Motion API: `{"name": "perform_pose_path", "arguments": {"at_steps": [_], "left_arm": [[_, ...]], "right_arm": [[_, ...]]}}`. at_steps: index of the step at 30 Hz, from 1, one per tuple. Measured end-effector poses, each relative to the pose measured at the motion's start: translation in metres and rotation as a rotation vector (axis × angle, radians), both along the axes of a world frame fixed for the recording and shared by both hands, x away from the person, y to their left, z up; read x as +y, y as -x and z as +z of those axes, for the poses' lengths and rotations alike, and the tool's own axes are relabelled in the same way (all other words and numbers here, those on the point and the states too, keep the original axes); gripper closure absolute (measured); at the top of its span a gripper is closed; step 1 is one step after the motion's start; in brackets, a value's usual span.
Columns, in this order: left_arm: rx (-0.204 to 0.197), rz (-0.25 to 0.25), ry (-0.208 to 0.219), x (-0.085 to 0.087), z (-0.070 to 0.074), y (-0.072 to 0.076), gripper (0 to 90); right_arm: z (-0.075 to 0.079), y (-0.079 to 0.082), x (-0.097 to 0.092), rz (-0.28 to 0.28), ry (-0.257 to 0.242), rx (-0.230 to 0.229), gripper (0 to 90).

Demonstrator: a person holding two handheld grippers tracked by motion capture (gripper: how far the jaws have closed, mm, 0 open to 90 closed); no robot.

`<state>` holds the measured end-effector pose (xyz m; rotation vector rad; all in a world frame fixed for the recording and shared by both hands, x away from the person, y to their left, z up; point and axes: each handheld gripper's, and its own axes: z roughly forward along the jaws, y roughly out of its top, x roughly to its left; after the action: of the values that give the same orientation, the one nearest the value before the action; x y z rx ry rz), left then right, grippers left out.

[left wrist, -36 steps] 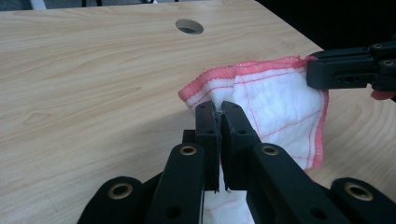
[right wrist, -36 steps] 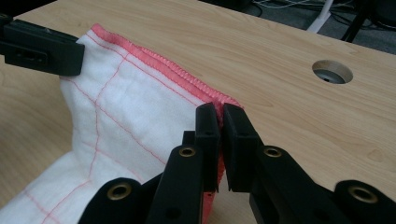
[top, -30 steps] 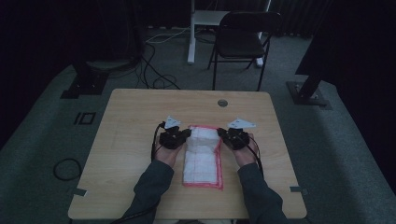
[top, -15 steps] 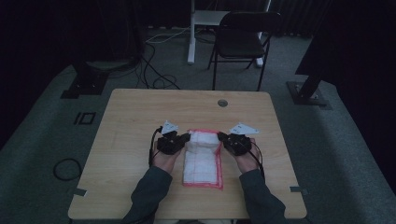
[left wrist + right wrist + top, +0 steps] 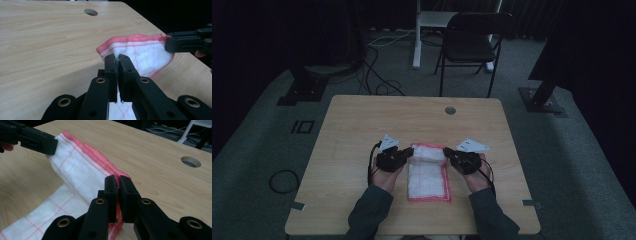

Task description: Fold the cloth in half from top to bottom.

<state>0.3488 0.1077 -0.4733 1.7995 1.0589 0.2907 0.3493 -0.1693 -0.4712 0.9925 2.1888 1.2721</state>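
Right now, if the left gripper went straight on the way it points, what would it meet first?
The left gripper is shut on a corner of the cloth, so it would first push into that lifted fold. Beyond it stands the right gripper, holding the other corner; whether it lies exactly in line is hard to judge.

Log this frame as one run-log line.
stage: folding cloth | left claw: shut on white cloth, far left corner | right claw: shut on far right corner | far edge lifted off wooden table

Dim high view, brighter gripper views
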Motion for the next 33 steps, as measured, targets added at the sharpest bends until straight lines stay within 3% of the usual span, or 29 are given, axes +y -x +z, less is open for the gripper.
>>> {"name": "perform_pose_path", "arguments": {"at_steps": [15, 27, 33], "left_arm": [[0.047, -0.026, -0.002, 0.004, -0.028, 0.033, 86.9], [0.104, -0.047, -0.007, 0.002, -0.052, 0.052, 86.4], [0.113, -0.051, -0.005, 0.005, -0.053, 0.055, 83.1]], "right_arm": [[-0.026, 0.028, -0.002, 0.044, -0.001, 0.053, 85.6], [-0.042, 0.042, -0.005, 0.064, 0.019, 0.089, 85.1], [-0.048, 0.045, -0.006, 0.07, 0.03, 0.105, 85.1]]}}
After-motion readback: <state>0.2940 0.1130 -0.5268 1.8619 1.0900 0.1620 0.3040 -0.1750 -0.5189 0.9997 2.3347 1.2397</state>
